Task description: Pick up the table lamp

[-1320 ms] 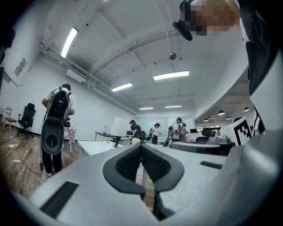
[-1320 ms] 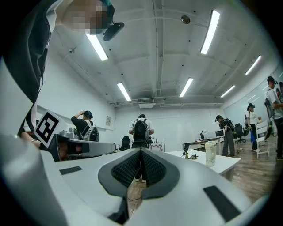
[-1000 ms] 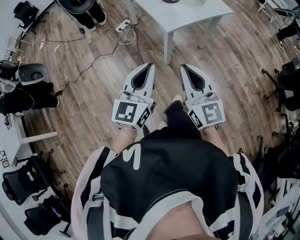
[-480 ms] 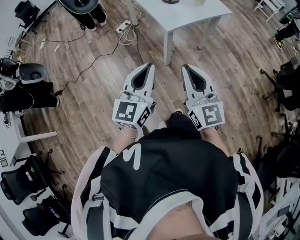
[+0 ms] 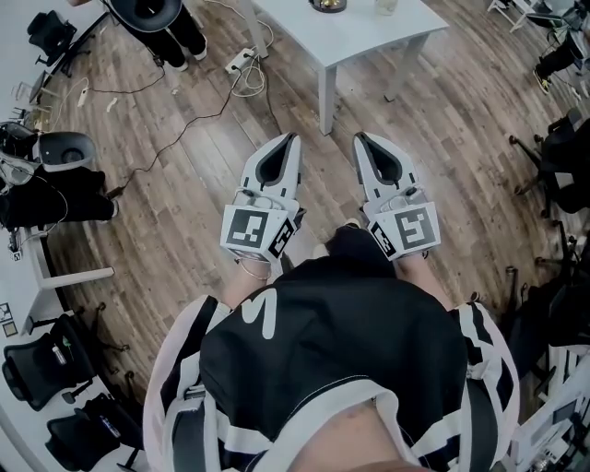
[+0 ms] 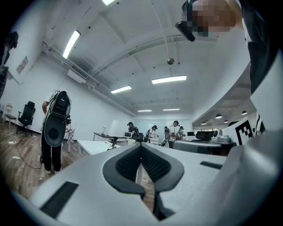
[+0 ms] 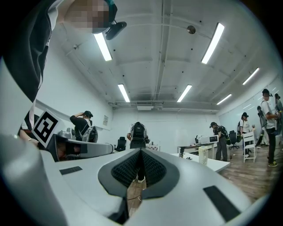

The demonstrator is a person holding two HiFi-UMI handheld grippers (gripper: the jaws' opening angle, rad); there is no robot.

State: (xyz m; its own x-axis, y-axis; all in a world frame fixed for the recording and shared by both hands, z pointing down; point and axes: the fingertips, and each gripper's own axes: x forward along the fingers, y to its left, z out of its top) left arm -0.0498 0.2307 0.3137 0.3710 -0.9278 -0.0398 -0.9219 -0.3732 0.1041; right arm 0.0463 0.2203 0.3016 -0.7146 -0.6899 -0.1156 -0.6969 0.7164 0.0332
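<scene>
A white table (image 5: 359, 37) stands ahead of me at the top of the head view. On its far edge sits a dark round object (image 5: 327, 4), cut off by the frame, and I cannot tell whether it is the lamp. A pale cup (image 5: 385, 5) stands beside it. My left gripper (image 5: 293, 138) and right gripper (image 5: 360, 138) are held side by side over the wooden floor, short of the table, both pointing toward it. In the left gripper view the left gripper (image 6: 141, 145) has its jaws together on nothing. In the right gripper view the right gripper (image 7: 141, 151) is likewise shut and empty.
A person with a black backpack (image 5: 152, 14) stands at the top left, near a power strip (image 5: 241, 57) with cables trailing over the floor. Office chairs (image 5: 41, 369) and a desk line the left side, and dark chairs (image 5: 567, 157) the right. Several people (image 6: 152, 132) stand at distant desks.
The head view has shifted a little, so the table's top with the dark object and the cup now shows at the upper edge. Both grippers stay shut and hardly move.
</scene>
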